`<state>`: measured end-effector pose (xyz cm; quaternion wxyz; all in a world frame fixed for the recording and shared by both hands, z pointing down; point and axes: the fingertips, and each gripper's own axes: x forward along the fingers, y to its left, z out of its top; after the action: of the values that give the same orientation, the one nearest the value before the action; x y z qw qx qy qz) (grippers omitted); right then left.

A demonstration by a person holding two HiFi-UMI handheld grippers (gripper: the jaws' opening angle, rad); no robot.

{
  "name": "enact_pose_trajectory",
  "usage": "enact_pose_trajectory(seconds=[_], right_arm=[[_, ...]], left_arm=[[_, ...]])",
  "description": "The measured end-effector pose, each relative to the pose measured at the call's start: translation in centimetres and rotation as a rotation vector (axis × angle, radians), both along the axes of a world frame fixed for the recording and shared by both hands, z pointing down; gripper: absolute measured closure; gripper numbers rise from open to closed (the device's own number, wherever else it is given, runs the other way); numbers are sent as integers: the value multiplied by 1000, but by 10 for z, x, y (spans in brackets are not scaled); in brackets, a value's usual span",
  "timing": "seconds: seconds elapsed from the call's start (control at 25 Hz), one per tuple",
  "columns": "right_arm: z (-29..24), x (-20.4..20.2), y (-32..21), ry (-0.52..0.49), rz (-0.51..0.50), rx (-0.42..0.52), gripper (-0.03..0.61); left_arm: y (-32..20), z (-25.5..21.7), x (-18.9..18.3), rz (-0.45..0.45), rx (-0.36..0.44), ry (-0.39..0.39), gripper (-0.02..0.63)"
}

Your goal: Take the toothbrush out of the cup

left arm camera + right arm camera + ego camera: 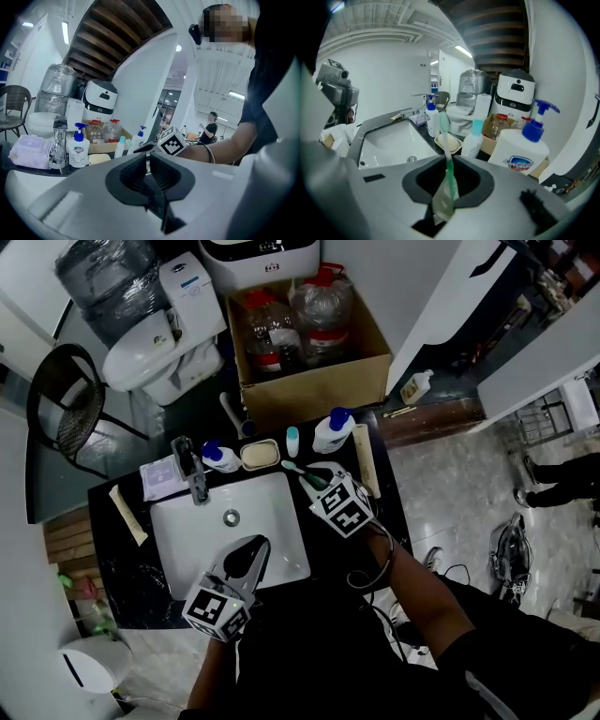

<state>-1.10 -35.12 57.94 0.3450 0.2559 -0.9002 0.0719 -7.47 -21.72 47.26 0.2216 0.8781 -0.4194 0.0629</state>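
Observation:
A green and white toothbrush [449,174] is clamped in my right gripper [449,161], its bristle head [444,123] sticking up past the jaws. In the head view the right gripper [315,480] hangs over the right rim of the white sink [281,521], with the toothbrush [294,469] pointing toward the back of the counter. No cup shows in any view. My left gripper [254,546] hovers over the sink's front part. Its jaws are together with nothing between them, as the left gripper view [148,161] also shows.
Along the back of the black counter [117,549] stand a faucet [190,470], a pump bottle [220,457], a soap dish [260,454], a teal-capped bottle [292,440] and a bigger pump bottle [333,430]. A cardboard box [314,381] and a toilet [150,357] sit behind.

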Motion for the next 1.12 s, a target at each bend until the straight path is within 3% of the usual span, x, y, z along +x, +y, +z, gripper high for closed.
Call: enact_pose_trajectory(seconds=[0.44,0.64,1.12], right_arm=[[-11,26,-4,-67,125,-34,532],[-21,37,1,-198,189,-75,532],[-46,53,15,-238,233,-18,532]], left_arm=[[4,0,-4,0,7,-2,580],[5,-5,4,24,23,1,580],[13,-9,8,37,42,26,581]])
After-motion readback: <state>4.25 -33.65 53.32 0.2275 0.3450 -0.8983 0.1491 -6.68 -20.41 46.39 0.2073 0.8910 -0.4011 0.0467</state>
